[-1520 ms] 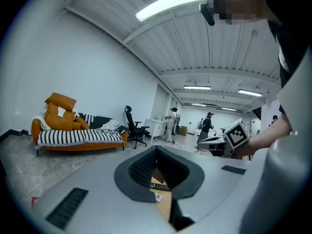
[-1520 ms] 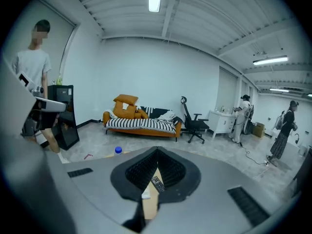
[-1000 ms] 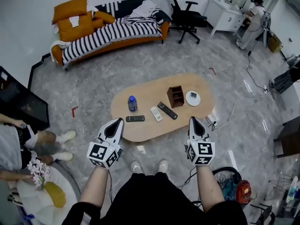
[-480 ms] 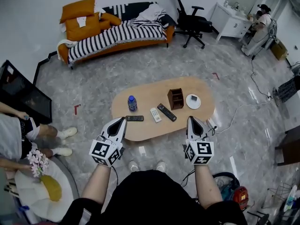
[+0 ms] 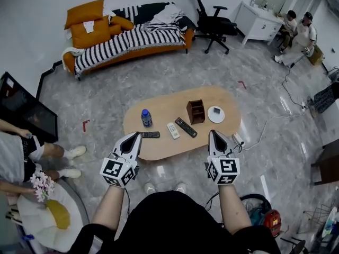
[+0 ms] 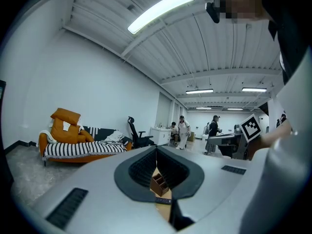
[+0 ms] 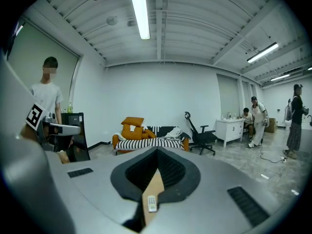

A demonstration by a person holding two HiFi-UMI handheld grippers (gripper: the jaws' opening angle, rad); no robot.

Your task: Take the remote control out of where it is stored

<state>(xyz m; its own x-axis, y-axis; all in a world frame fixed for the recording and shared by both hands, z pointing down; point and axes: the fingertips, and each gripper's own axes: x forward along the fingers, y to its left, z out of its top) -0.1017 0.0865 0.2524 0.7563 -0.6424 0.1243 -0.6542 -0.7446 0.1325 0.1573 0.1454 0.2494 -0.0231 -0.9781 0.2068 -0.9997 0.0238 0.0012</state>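
Head view: left tool (image 5: 136,136) and right tool (image 5: 212,133) over the near edge of the table (image 5: 159,151), each pressed together and holding nothing. Three remotes loose on the table: a black remote (image 5: 150,134) at the left, long axis left to right; a white remote (image 5: 172,130), long axis roughly near to far; a second black remote (image 5: 185,127), slanting from far left to near right. Beyond them a wooden holder (image 5: 196,111), probably the storage place; impossible to tell whether a remote stands inside. Far and a little left of the right tool, the nearer one, but well apart from both.

Left gripper view: jaws closed tip to tip, nothing between. Straight ahead the wooden holder (image 6: 159,183), with a dark strip nearer, likely the black remote (image 6: 162,200).

Right gripper view: jaws together too, empty. Straight ahead the white remote (image 7: 151,203), long axis along the pointing direction. No holder visible here.
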